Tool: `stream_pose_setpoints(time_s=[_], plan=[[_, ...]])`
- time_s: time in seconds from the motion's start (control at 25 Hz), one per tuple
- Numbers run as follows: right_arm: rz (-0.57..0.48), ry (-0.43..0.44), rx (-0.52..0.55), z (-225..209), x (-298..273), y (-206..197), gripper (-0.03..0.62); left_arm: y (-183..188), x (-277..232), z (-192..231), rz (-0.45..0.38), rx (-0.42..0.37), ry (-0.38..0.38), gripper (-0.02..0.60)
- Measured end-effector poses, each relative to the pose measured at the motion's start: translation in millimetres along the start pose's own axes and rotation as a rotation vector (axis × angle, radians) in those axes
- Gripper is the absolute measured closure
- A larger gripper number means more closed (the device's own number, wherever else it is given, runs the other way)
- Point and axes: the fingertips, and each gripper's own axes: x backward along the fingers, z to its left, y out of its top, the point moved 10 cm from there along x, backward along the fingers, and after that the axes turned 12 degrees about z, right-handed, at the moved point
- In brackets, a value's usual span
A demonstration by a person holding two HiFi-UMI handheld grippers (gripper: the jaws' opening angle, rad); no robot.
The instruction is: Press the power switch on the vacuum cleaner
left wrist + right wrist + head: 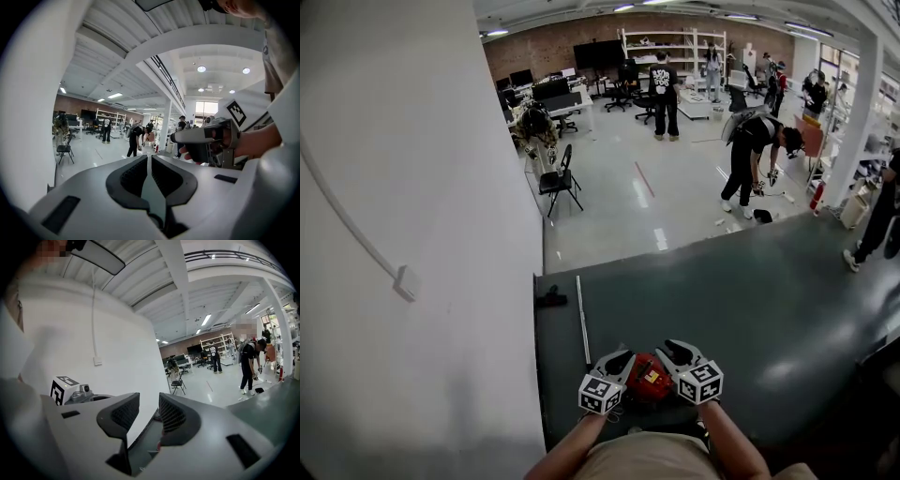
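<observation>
A red vacuum cleaner [649, 380] sits low on the dark floor mat [750, 319], right in front of me. Both grippers hover just above it, one on each side. My left gripper [619, 360] is over its left edge, and in the left gripper view its jaws [148, 158] are closed tip to tip with nothing held. My right gripper [676, 353] is over the vacuum's right edge; in the right gripper view its jaws [149, 401] stand apart and empty. The power switch is not visible in any view.
A white wall [412, 234] runs close along the left. A thin metal tube [582, 319] and a small black part [550, 299] lie on the mat ahead. Beyond the mat are a black chair [560, 180] and several people, one bending over [757, 159].
</observation>
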Motion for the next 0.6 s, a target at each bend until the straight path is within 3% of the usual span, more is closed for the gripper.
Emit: stream_pose_setpoints(time_s=[0.24,0.6], plan=[[0.012,0.006,0.017,13.4,-8.4,-8.2,0.471,-0.9,-7.9,-17.4,0.015,-0.025,-0.035,0.566],[0.038,0.010,-0.018,18.1,-8.0,-26.6,0.471,-15.3,-11.4,-31.8,0.066,0.004,-0.039,0.566]])
